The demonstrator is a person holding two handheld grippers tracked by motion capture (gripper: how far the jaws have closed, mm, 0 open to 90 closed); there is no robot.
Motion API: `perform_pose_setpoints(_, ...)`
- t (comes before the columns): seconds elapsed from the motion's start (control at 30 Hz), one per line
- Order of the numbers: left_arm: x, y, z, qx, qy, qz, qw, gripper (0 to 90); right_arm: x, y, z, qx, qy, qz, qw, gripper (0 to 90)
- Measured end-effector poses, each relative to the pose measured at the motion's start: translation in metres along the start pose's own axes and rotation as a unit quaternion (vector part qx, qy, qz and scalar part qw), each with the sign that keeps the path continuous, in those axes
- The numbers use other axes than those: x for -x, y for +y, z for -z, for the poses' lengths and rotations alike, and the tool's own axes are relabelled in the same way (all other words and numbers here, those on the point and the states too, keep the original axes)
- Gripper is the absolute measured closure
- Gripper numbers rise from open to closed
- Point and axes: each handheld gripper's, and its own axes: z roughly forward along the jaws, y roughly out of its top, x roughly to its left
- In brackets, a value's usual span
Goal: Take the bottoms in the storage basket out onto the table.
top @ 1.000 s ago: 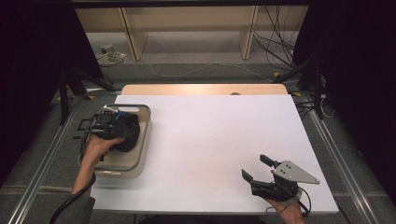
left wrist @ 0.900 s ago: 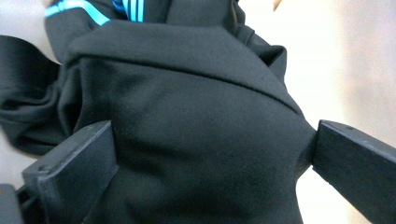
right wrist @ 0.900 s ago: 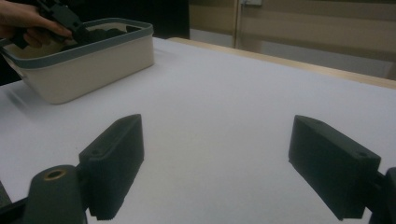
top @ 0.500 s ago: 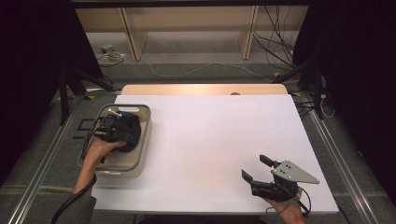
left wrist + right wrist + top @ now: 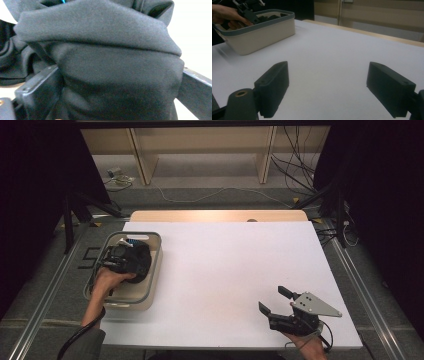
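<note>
So the left gripper is down in the bin at the table's left edge, jaws pinching the black cloth; lifting it means going straight up. Right gripper sits spread wide near the front-right corner, well apart.

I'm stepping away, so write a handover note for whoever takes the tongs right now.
Left tongs: inside the basin at the table's left, jaws either side of a fold of black cloth; a firm clamp cannot be confirmed.
Right tongs: open, empty, over the white table near its front right corner.
Done: the cloth is reached.
Left: probably lift it out of the basin onto the table.
</note>
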Motion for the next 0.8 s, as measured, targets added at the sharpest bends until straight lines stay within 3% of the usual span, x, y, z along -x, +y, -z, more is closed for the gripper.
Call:
perform_pose_setpoints(0.1, 0.000, -0.001, 0.002, 0.006, 0.016, -0.005, 0.9998, 12.4, 0.000, 0.000, 0.000, 0.001, 0.000, 0.000, 1.0000, 19.0)
perform_pose_setpoints(0.37, -0.006, -0.002, 0.008, 0.023, 0.018, 0.003, 0.9996, 36.1, 0.000, 0.000, 0.000, 0.000, 0.000, 0.000, 1.0000, 19.0)
perform_pose_setpoints(0.6, -0.019, -0.005, 0.014, 0.045, -0.017, 0.033, 0.9983, 52.1, 0.001, 0.000, 0.000, 0.000, -0.001, -0.001, 1.0000, 19.1)
perform_pose_setpoints(0.8, -0.030, -0.009, 0.020, 0.064, -0.067, 0.063, 0.9937, 58.6, 0.001, 0.000, 0.000, 0.000, -0.002, 0.000, 1.0000, 19.2)
